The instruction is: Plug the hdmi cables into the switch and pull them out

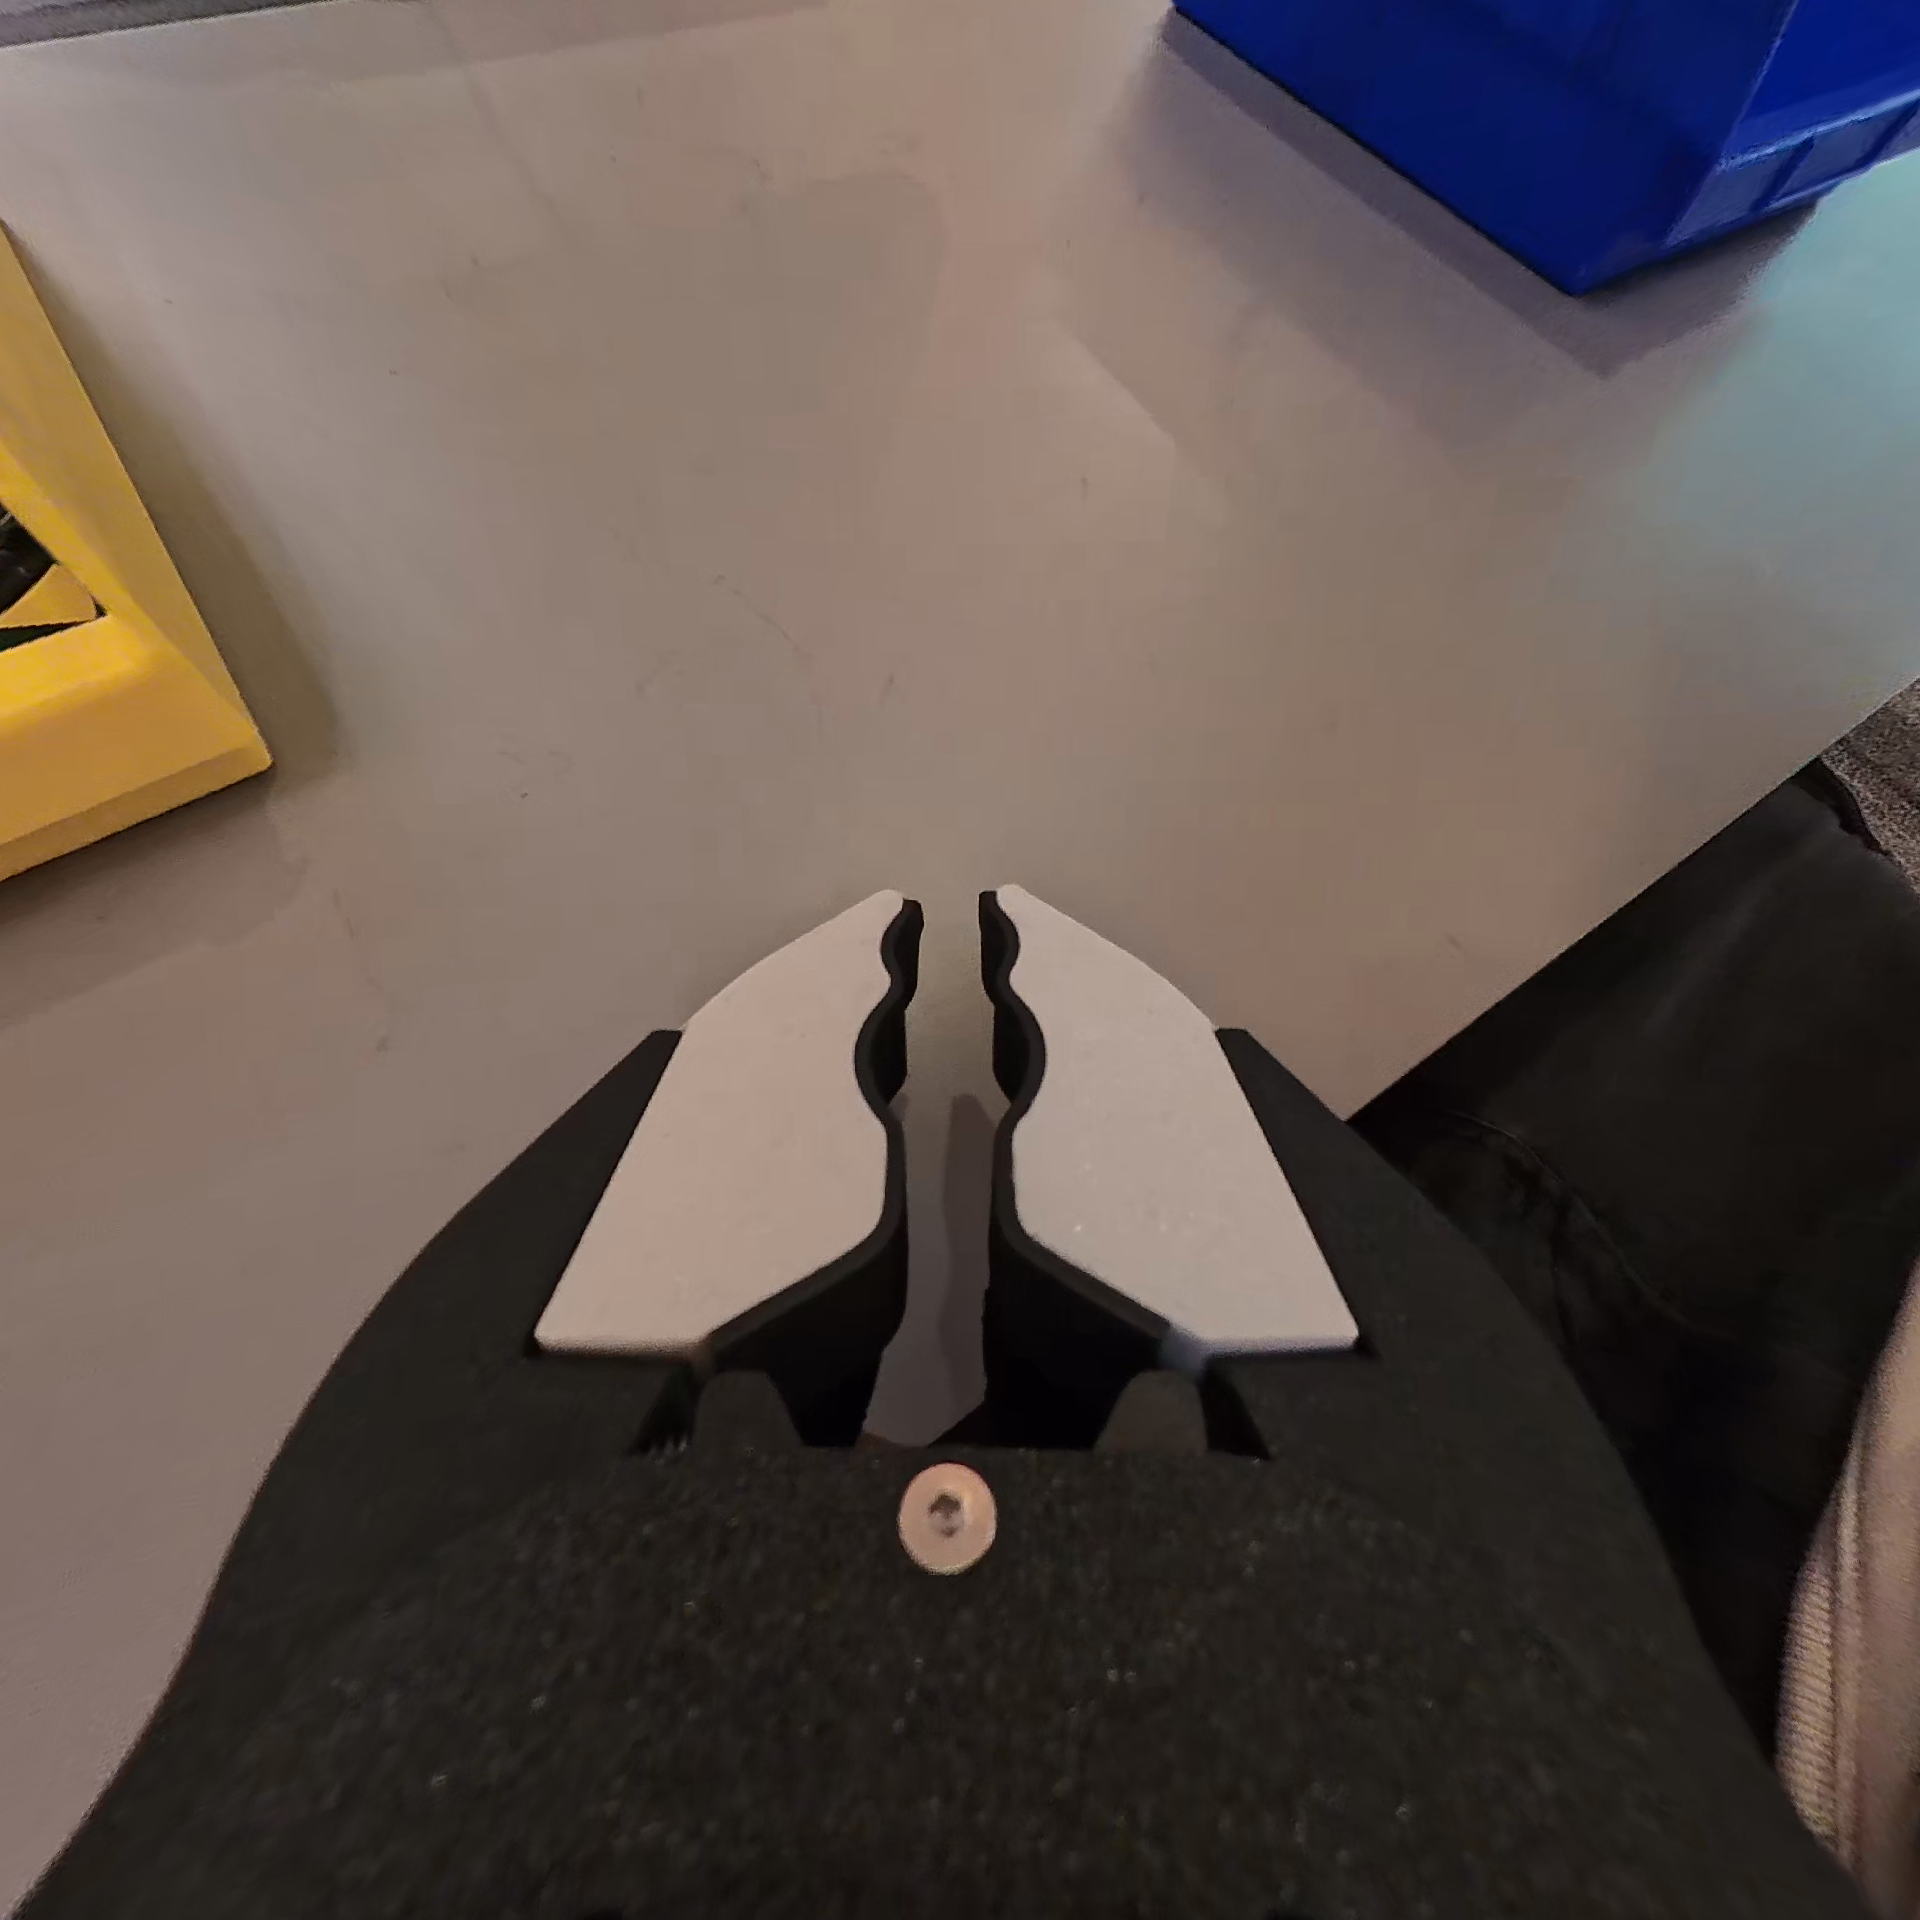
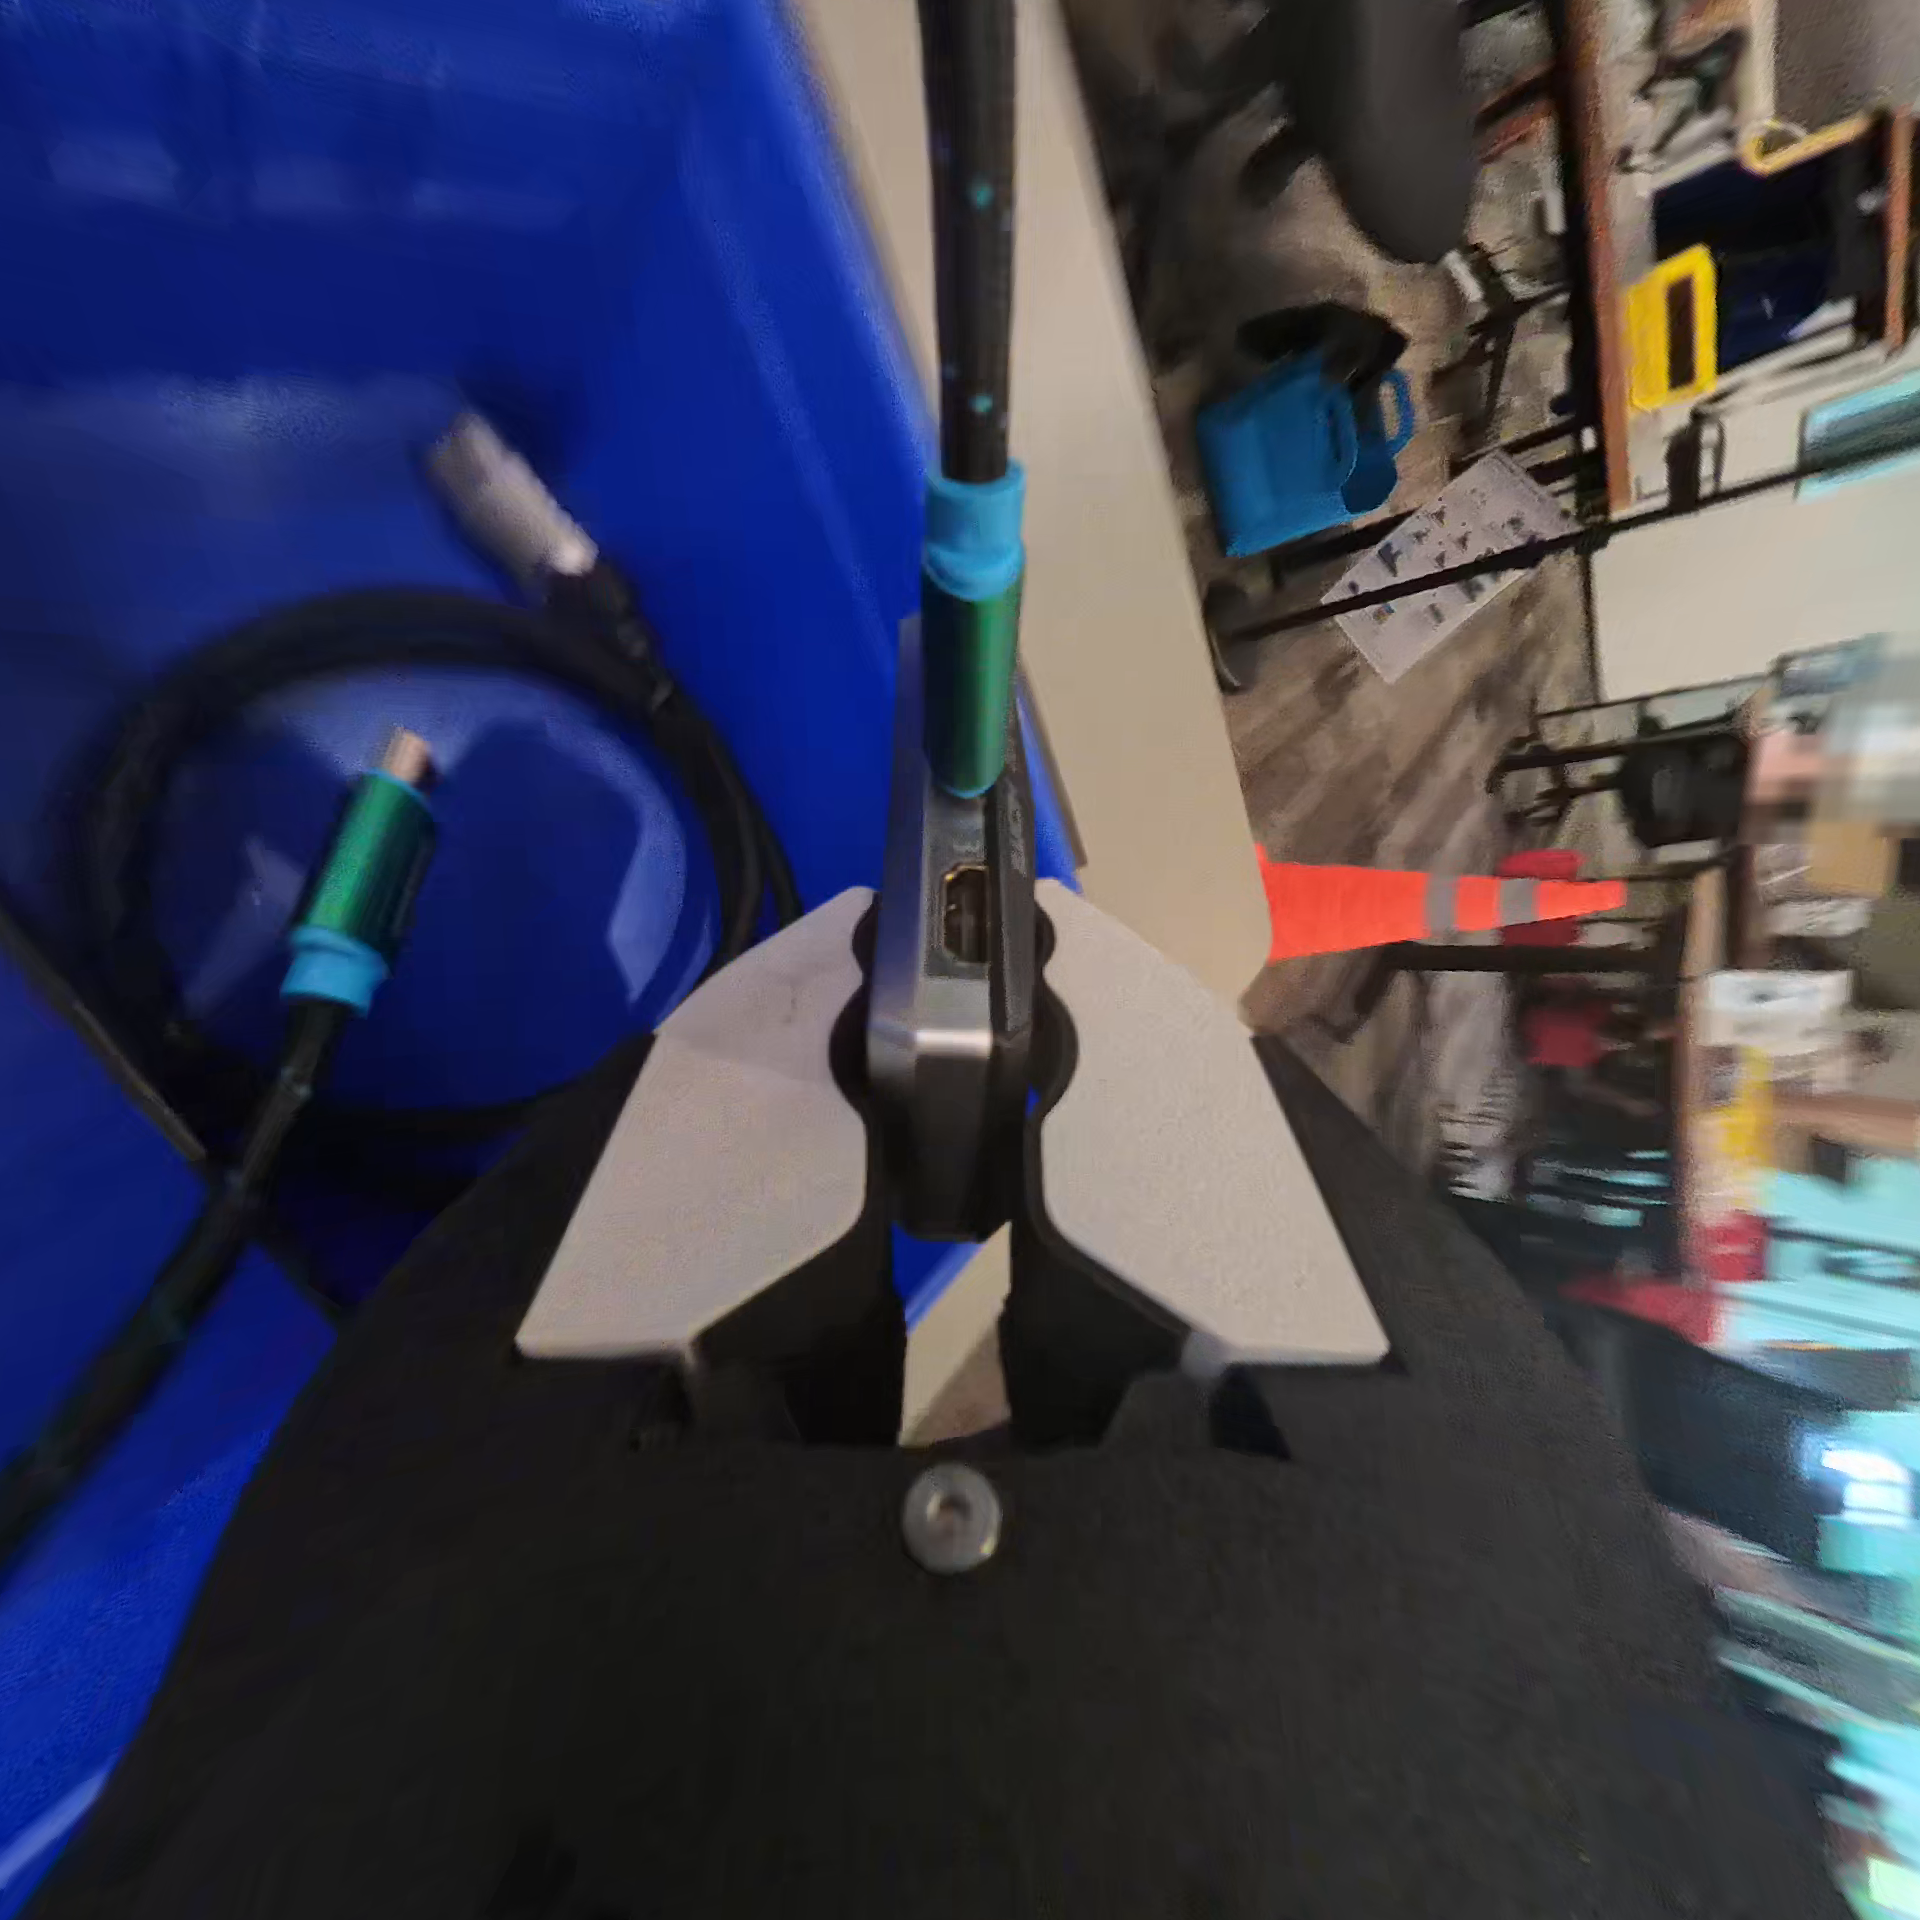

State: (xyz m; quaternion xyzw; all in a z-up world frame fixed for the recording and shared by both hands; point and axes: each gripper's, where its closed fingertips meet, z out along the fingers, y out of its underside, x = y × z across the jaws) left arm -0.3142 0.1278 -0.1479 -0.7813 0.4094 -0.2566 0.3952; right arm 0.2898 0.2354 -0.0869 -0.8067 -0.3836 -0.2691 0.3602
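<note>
In the right wrist view my right gripper (image 2: 956, 920) is shut on a grey metal HDMI switch (image 2: 935, 1049) and holds it edge-on above a blue bin (image 2: 520, 260). One black braided cable (image 2: 971, 260) with a green plug (image 2: 971, 696) and a blue band is plugged into the switch's far port. The nearer port (image 2: 961, 914) is empty. A second cable with a green plug (image 2: 364, 862) lies coiled in the blue bin, beside a silver plug (image 2: 509, 499). In the left wrist view my left gripper (image 1: 951, 920) is nearly closed, empty, low over the grey table (image 1: 831, 520).
A yellow bin (image 1: 104, 675) stands at the left of the table and the blue bin (image 1: 1558, 135) at the far right. The table edge runs down the right, with a person's dark trousers (image 1: 1662, 1195) beyond it. An orange cone (image 2: 1403, 904) and shelves stand in the blurred room behind.
</note>
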